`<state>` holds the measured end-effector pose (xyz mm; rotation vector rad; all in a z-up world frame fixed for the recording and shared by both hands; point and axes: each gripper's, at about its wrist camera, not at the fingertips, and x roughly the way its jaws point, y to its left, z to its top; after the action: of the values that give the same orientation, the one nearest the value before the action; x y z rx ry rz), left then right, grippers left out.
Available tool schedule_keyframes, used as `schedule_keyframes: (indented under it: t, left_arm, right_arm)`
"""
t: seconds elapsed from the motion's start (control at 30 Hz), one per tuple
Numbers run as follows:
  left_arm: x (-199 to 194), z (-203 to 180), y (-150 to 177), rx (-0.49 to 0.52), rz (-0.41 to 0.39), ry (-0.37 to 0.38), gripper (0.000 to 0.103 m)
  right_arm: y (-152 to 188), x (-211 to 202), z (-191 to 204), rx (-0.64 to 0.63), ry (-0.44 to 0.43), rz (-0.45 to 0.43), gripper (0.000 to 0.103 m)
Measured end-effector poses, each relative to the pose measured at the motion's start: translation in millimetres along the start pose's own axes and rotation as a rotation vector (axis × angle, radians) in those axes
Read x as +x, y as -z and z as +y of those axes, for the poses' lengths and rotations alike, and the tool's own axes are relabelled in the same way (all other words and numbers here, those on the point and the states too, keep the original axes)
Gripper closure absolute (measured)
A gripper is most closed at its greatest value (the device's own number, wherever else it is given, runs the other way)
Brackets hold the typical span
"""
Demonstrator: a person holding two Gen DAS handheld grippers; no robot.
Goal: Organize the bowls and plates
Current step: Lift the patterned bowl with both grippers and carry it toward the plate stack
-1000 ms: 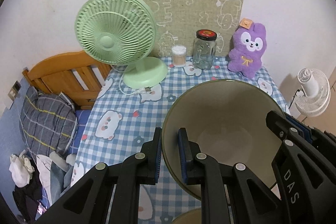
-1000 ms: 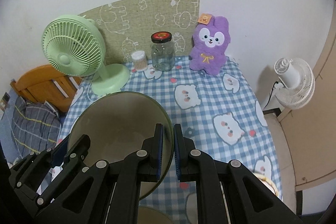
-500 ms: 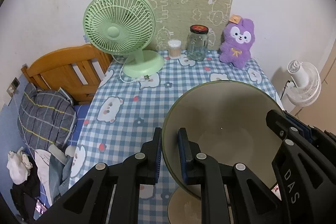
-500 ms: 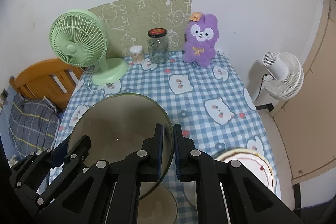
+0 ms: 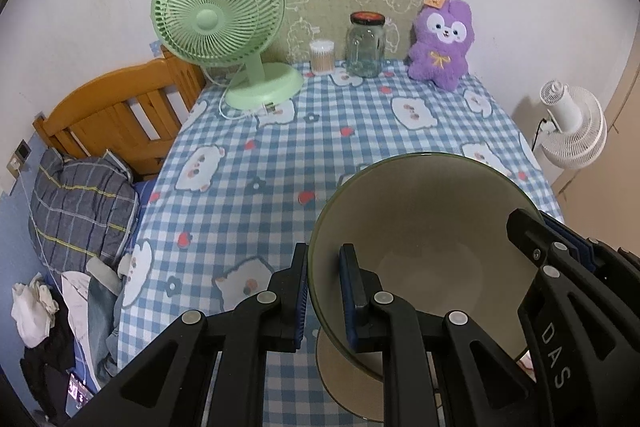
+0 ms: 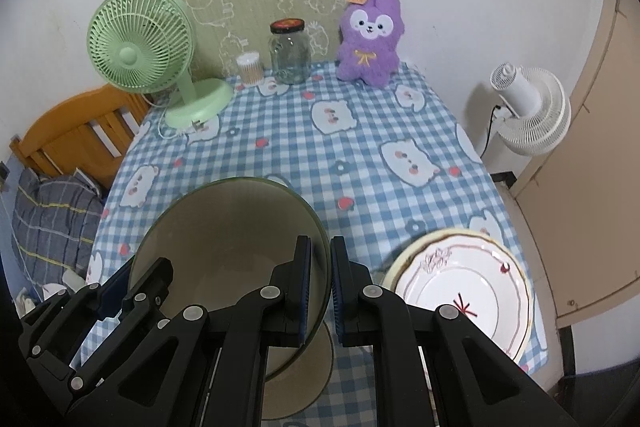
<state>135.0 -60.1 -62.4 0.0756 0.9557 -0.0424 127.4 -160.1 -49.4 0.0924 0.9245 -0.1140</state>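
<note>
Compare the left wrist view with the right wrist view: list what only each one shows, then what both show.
Only the left wrist view: a heap of clothes on the floor at the lower left.

Only the right wrist view: the floral plate on the table's near right corner.

Both: the beige bowl held at its rim by the left tool and the right tool, another beige dish under it, the green fan, glass jar, cotton-swab tub, purple plush, white fan and checked tablecloth.

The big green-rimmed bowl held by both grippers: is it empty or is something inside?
Empty. The bowl shows only its bare beige inside down to the bottom in both wrist views.
</note>
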Motion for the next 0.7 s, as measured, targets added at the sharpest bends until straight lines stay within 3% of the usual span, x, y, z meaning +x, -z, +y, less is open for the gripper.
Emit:
schedule_keyframes:
  t: [0.7]
  left_arm:
    - [16.4, -4.1, 30.9, 0.01, 0.063, 0.011, 0.091]
  right_arm:
    - [33.2, 14.0, -4.4, 0.031, 0.006, 0.052, 0.09]
